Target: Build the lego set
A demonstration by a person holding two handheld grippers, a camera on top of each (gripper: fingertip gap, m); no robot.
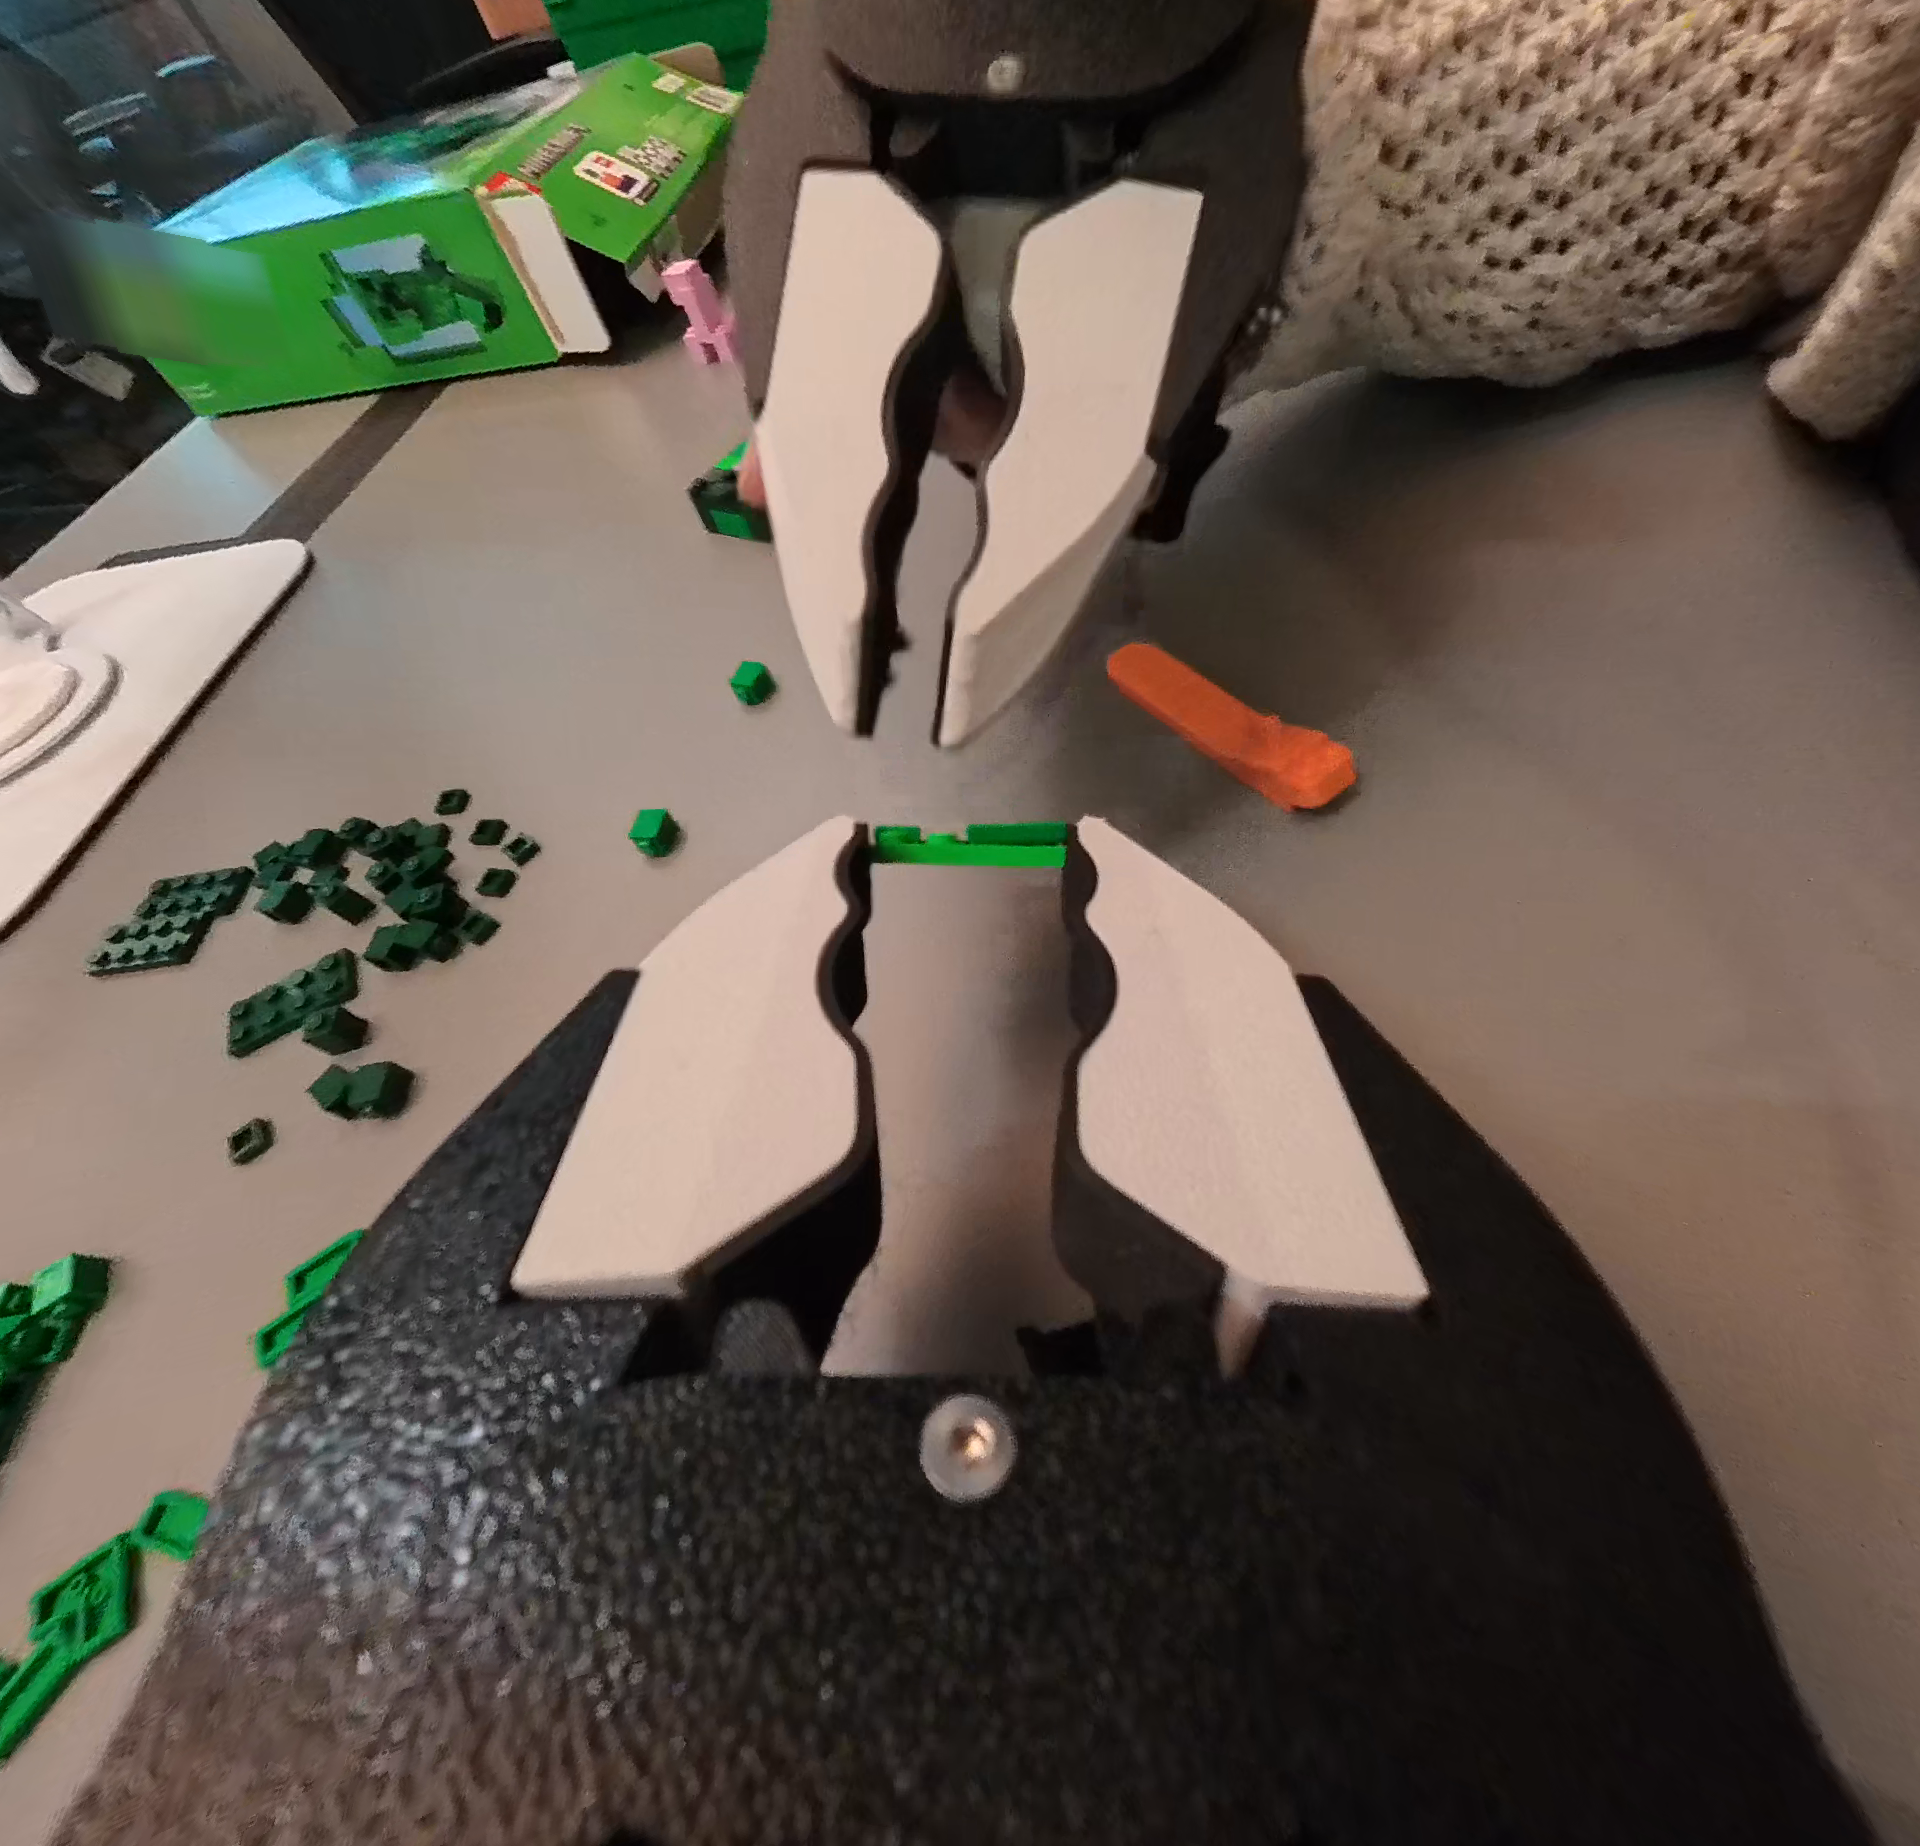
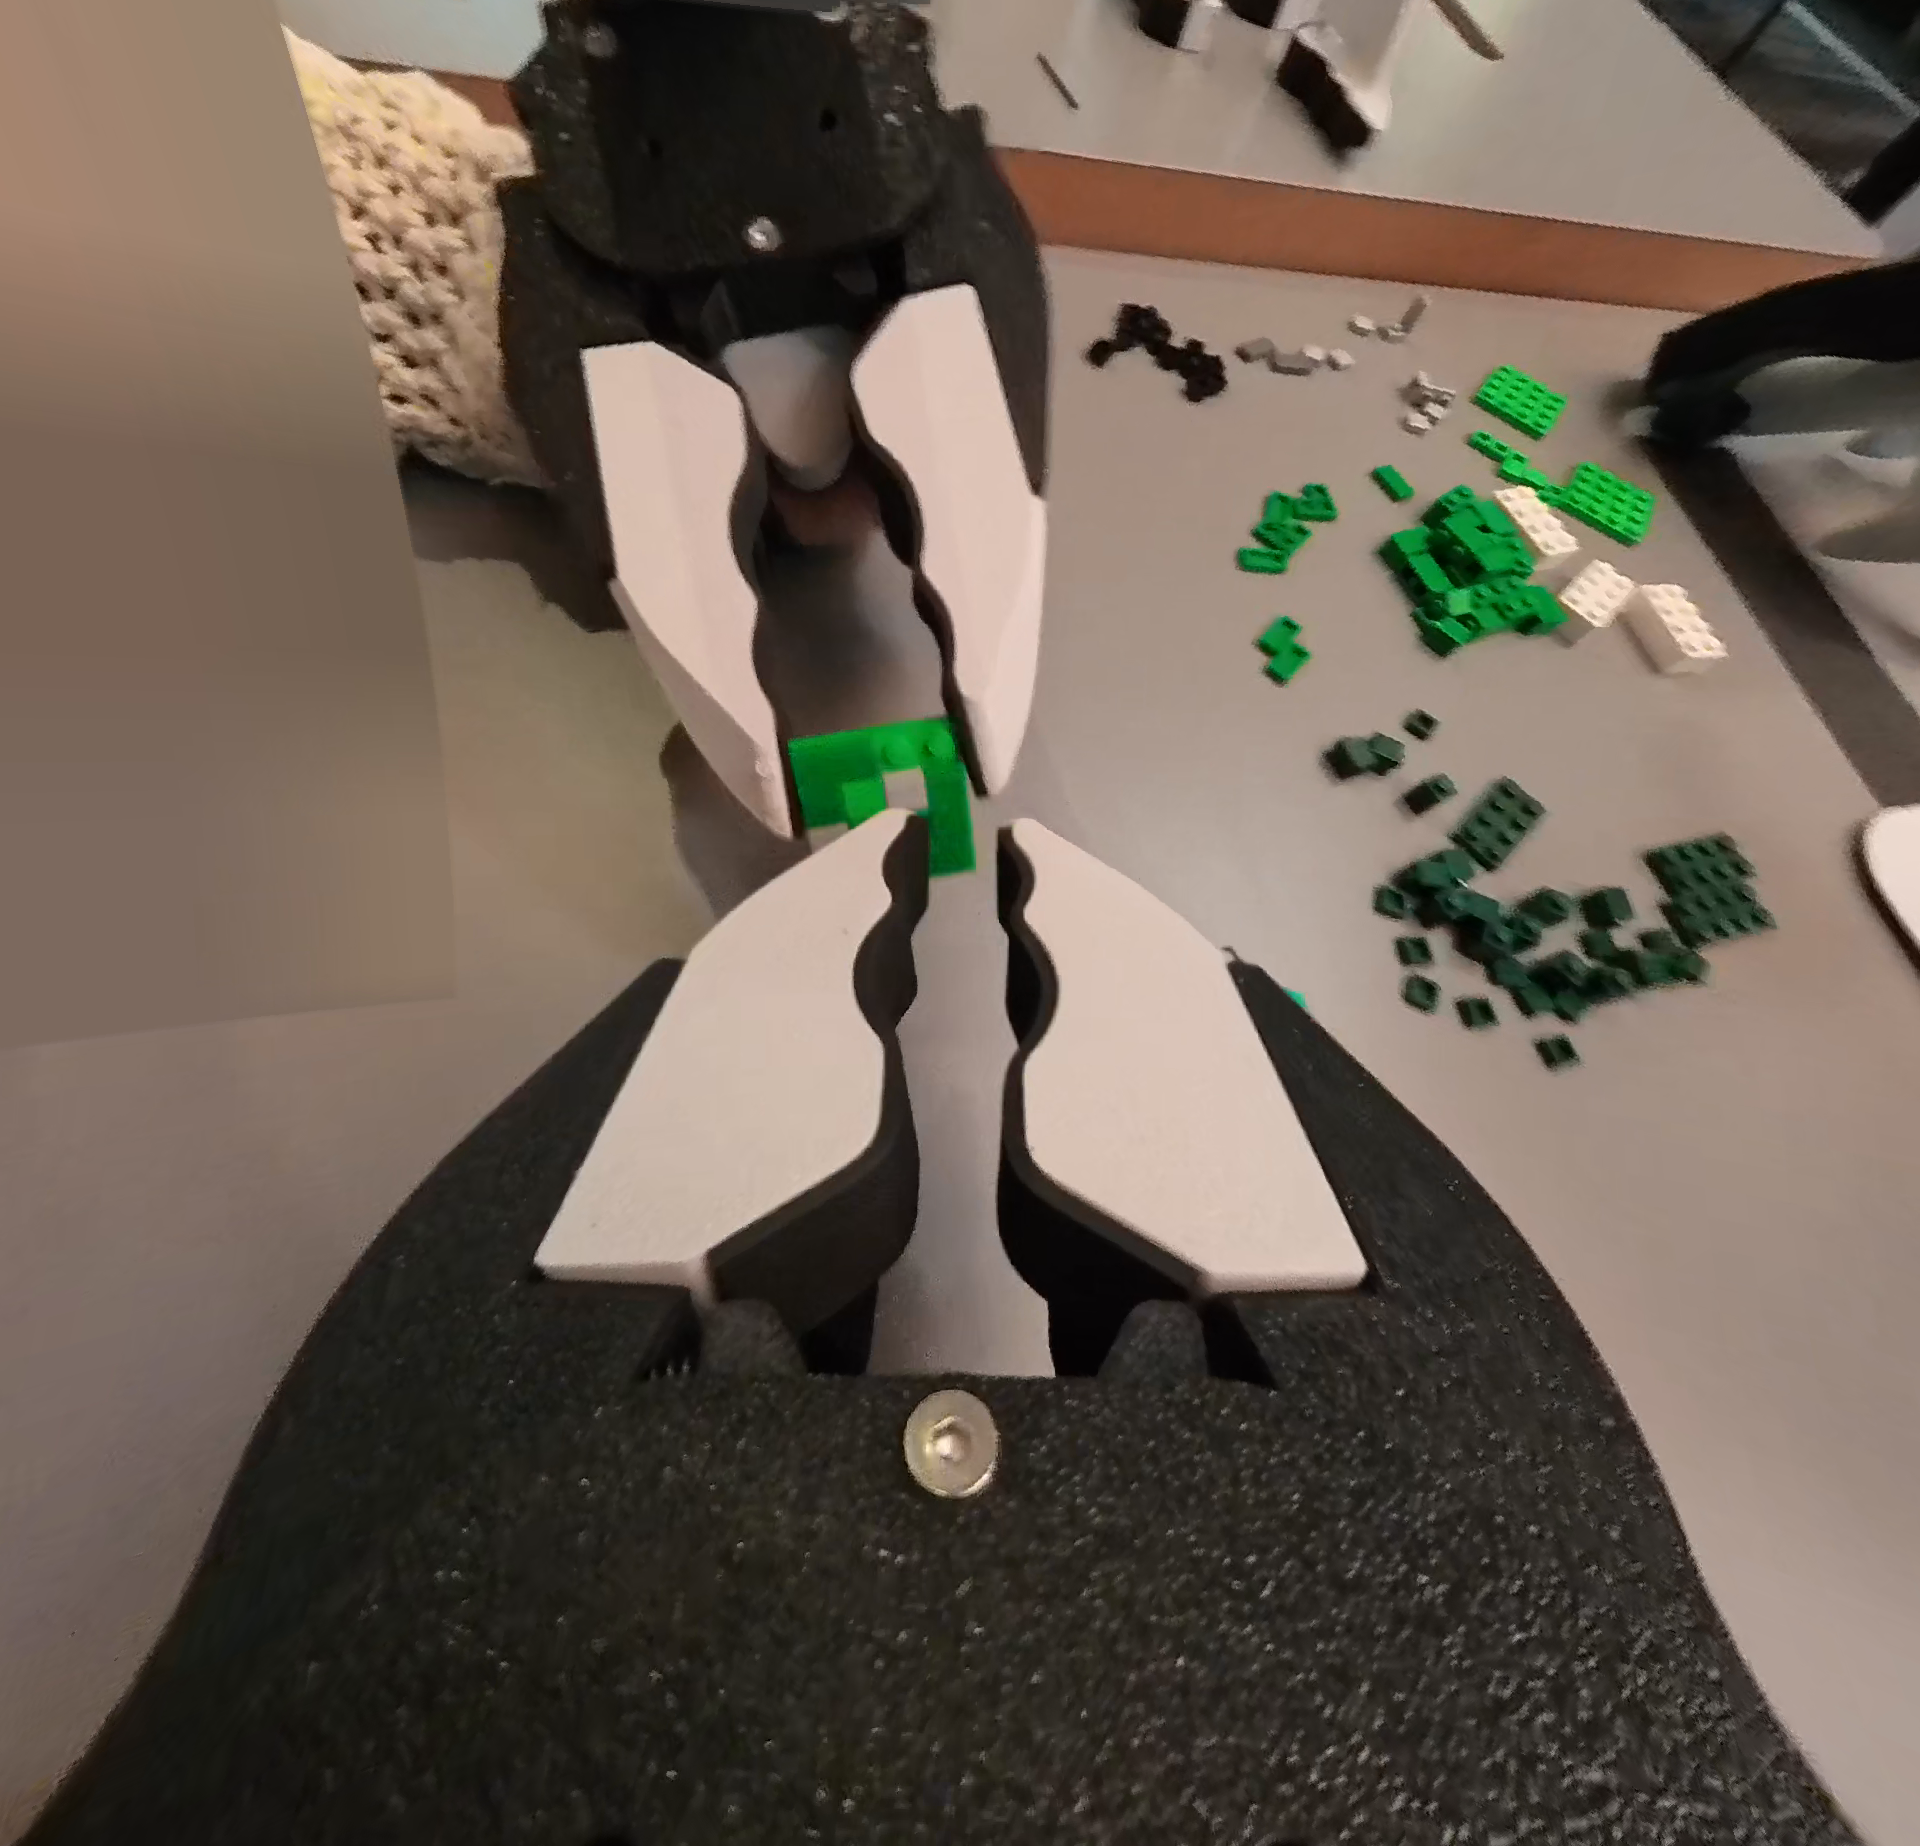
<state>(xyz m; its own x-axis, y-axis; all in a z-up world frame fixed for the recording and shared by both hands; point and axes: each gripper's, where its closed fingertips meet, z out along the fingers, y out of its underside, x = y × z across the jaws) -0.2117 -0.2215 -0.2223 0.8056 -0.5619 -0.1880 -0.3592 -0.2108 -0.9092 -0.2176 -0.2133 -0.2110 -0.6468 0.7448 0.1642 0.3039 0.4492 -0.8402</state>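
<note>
Bright green Lego assembly (image 2: pixel 878 783) sits pinched in our left gripper (image 1: pixel 968 835) above the table; our right gripper (image 2: pixel 961 840), jaws nearly together and empty, should approach squarely.

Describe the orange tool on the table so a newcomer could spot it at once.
Start at the grey table and find the right tongs pointing down at it in the left wrist view. Just beside their tips lies the orange tool, flat on the table. It is the only orange item, long and wedge-shaped, while the loose bricks around are green.
</note>
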